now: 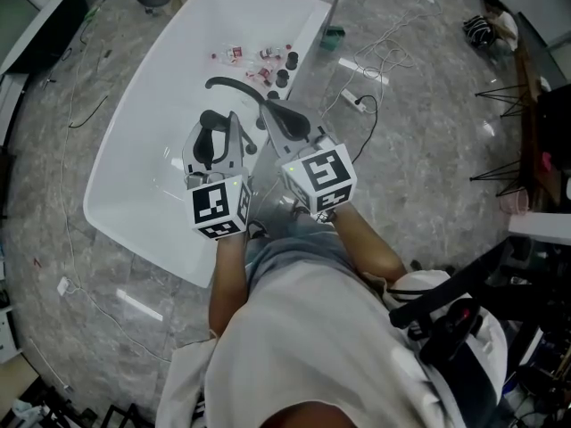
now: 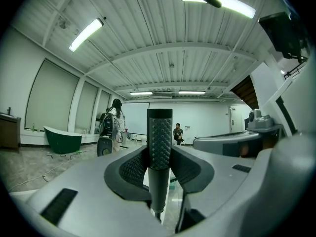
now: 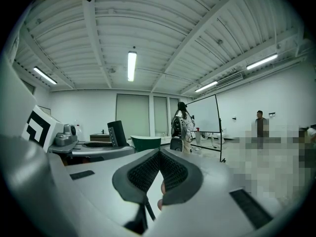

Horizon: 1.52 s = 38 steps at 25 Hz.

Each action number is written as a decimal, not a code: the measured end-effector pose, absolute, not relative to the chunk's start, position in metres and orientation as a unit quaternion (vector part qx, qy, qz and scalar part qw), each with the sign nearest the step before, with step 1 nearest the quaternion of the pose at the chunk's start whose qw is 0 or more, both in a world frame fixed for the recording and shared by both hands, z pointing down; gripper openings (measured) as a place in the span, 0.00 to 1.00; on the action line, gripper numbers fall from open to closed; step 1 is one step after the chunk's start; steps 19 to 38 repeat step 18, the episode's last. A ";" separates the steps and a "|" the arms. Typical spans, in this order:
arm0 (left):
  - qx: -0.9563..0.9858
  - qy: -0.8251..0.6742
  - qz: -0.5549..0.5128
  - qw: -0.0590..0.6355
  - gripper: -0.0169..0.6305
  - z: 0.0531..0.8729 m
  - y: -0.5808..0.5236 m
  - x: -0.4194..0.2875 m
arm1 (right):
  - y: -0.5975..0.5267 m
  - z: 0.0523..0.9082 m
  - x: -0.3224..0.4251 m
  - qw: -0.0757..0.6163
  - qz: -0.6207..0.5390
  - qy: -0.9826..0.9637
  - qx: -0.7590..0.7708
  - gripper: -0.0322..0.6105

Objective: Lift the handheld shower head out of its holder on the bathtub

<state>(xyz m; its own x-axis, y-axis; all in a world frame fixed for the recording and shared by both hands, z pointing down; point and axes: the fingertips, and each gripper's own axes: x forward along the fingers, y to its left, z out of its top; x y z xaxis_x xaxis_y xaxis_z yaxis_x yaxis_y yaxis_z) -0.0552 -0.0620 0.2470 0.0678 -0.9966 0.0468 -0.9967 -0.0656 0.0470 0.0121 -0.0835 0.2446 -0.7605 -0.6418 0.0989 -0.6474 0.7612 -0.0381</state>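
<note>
The black shower handle point(image 2: 160, 132) with a dimpled grip stands upright between the jaws of my left gripper point(image 2: 160, 158), and both pads press on its sides. From the head view, the left gripper point(image 1: 217, 130) hovers over the white bathtub point(image 1: 134, 176) with the dark handle point(image 1: 211, 121) in it. My right gripper point(image 1: 270, 111) is beside it to the right, near a curved black spout point(image 1: 234, 85). Its jaws point(image 3: 159, 154) meet at the tips with nothing between them. In the right gripper view the handle point(image 3: 117, 131) shows at left.
Small bottles and packets point(image 1: 268, 61) lie at the tub's far end. Cables and a power strip point(image 1: 355, 101) run over the marble floor at right. A green bathtub point(image 2: 62, 139) and a person with a backpack point(image 2: 111, 123) stand far off.
</note>
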 end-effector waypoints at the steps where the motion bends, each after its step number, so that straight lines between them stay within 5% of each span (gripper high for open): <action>1: 0.729 -0.683 0.002 0.034 0.26 0.248 -0.063 -0.056 | -0.085 0.245 0.011 0.040 0.036 -0.938 0.344 0.08; 38: 0.729 -0.683 -0.003 0.042 0.26 0.251 -0.076 -0.078 | -0.101 0.238 -0.003 0.029 0.039 -0.939 0.341 0.08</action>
